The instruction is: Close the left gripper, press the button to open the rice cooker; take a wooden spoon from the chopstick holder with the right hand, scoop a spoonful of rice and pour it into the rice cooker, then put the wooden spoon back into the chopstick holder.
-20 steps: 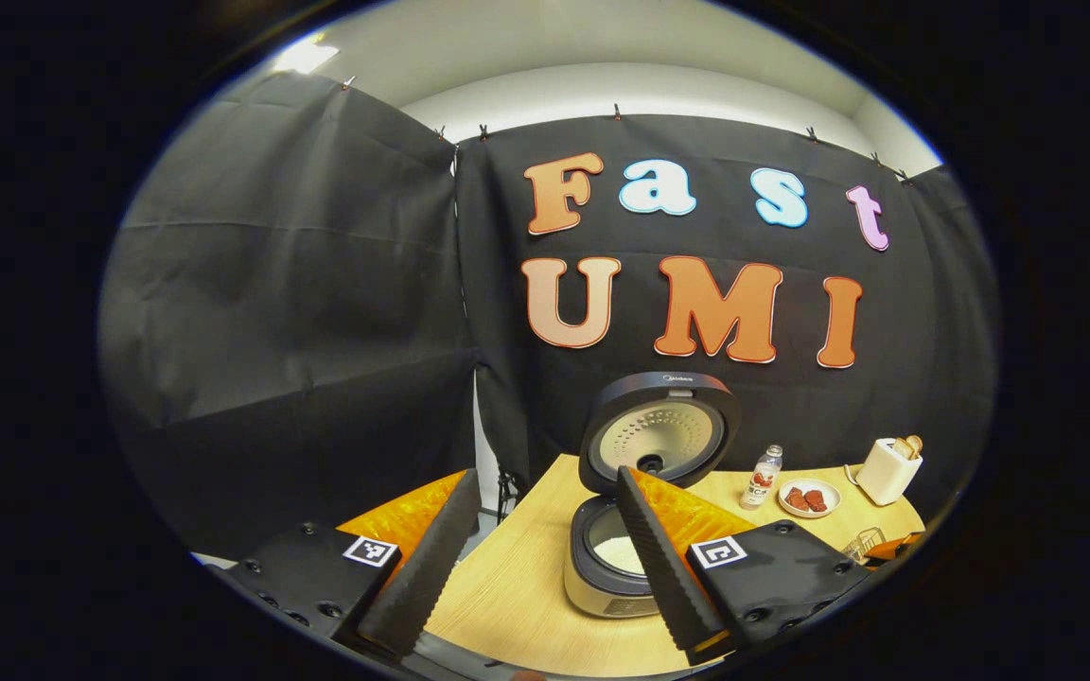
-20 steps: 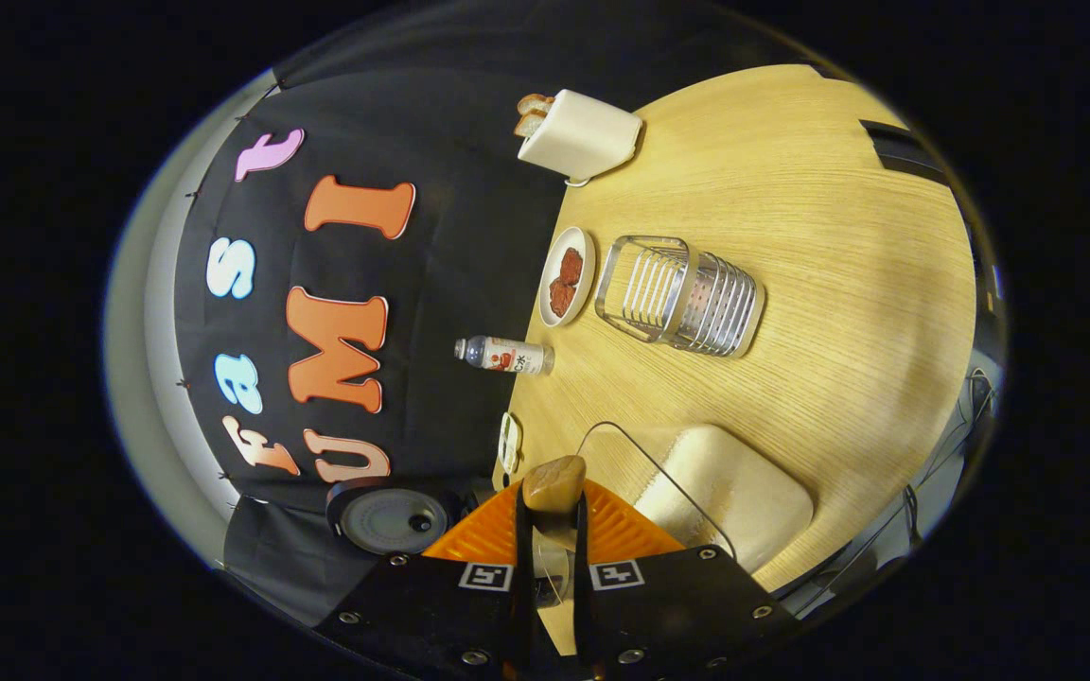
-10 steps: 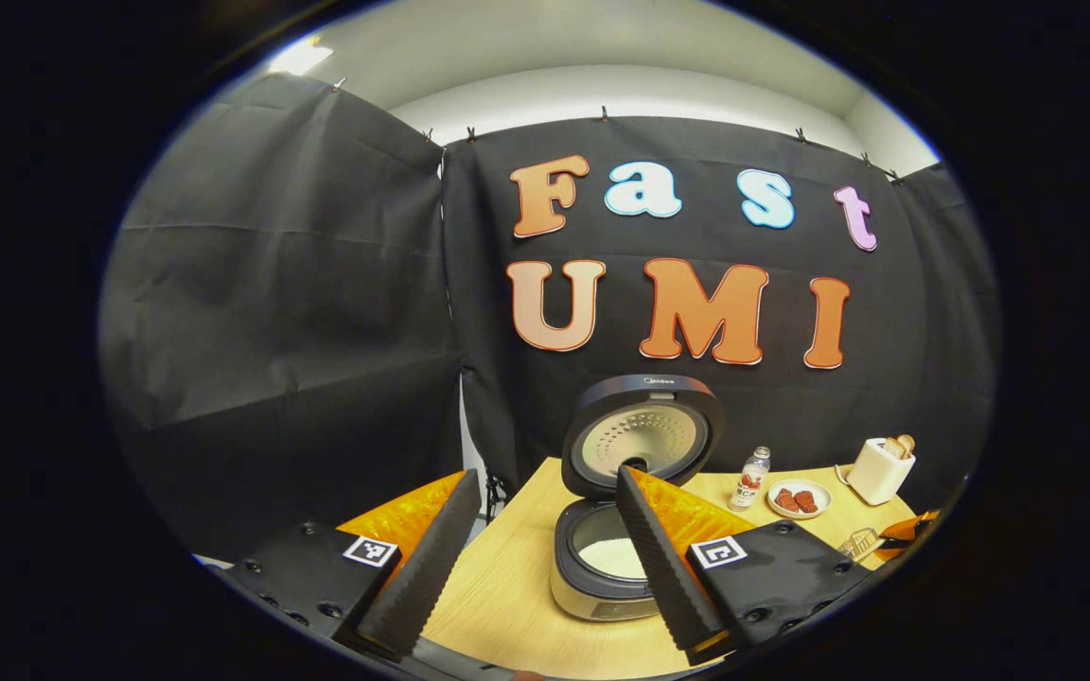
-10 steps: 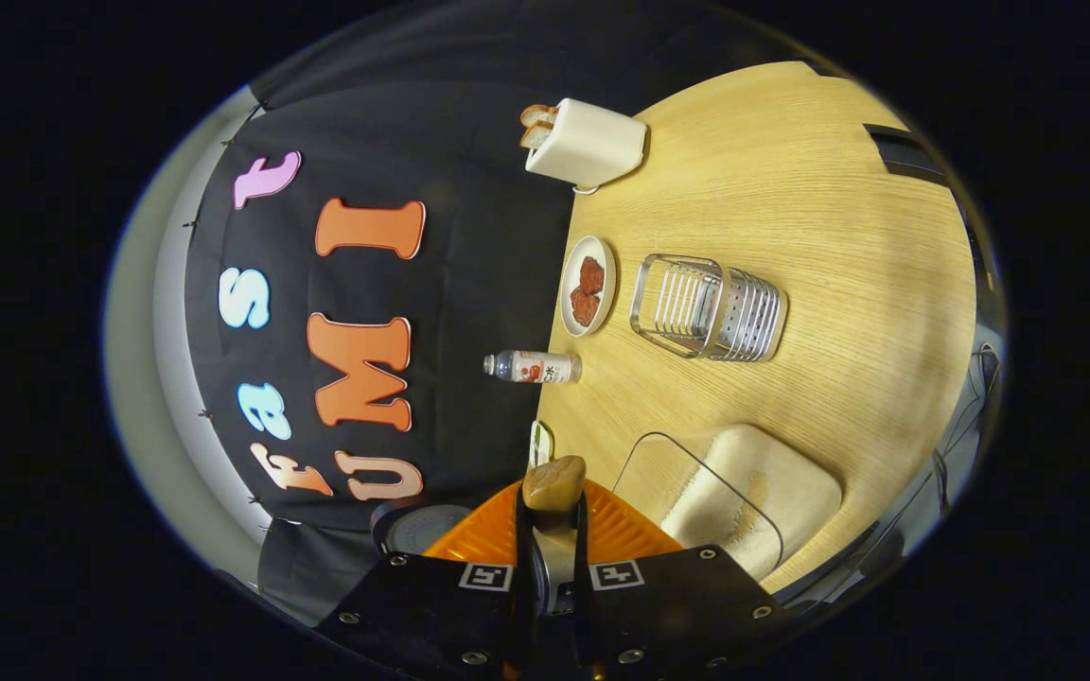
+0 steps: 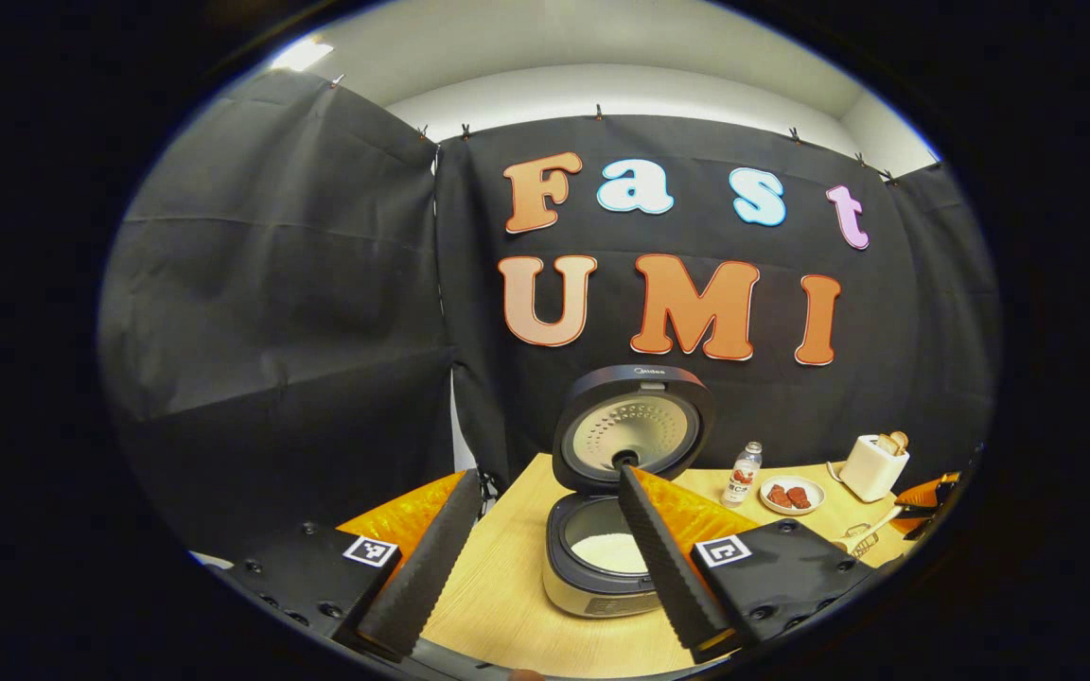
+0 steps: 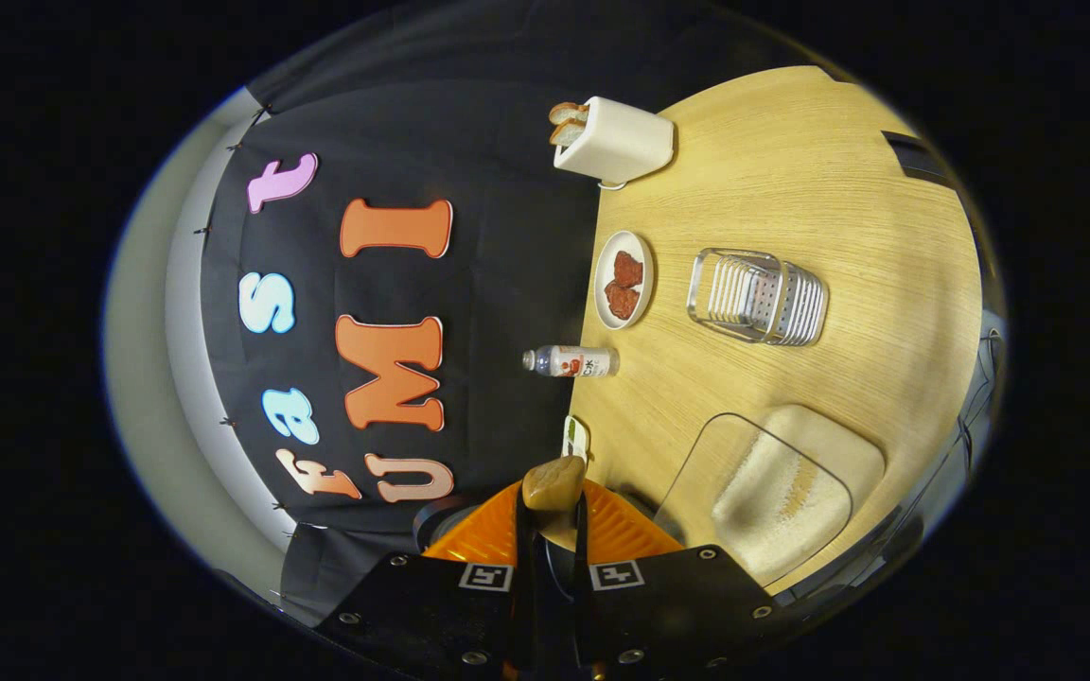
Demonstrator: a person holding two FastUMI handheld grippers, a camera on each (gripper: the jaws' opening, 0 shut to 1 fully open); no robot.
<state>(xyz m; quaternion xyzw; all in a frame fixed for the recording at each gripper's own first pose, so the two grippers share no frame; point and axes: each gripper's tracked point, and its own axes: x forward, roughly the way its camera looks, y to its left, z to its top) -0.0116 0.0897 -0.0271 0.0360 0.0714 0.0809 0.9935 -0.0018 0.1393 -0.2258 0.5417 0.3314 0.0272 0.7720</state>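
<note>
Wooden spoon (image 6: 554,482): 1, clamped between right gripper (image 6: 553,515) fingers, both pressing on it. Rounded wooden end sticks out past the fingertips; long axis runs along the fingers, pointing fwd away from the camera. Rest of it hidden between fingers. In the left gripper view, a thin pale shaft (image 5: 871,528) shows at far right edge, slanting up toward the distant orange gripper; small, looks like the same spoon.
Right gripper: closed tight on spoon, rolled sideways, so in the right gripper view the table (image 6: 791,170) stands on the right and the booth wall on the left.
Rice cooker (image 5: 602,563): 1, lid open. Lid (image 5: 630,430) stands upright behind the pot, inner plate facing camera. White rice visible in the pot. Sits near the table's left end.
Left gripper (image 5: 545,558): fingers spread wide, grasping nothing, held off the table's near edge; cooker seen between and partly behind its right finger.
Rice container (image 6: 772,492): 1, clear rectangular tub w/ white rice, dent in the rice surface; nearest thing to the spoon tip in the right gripper view.
Chopstick holder (image 6: 761,295): 1, metal, slotted walls, looks empty inside; well apart from the spoon, beyond the tub.
Plate (image 6: 623,280): 1, w/ 2 reddish-brown pieces, just beside the holder, on wall side.
Bottle (image 6: 571,360): 1, small, clear, upright on table by the wall.
Toaster (image 6: 613,142): 1, white, 2 bread slices poking out, at far end of table.
</note>
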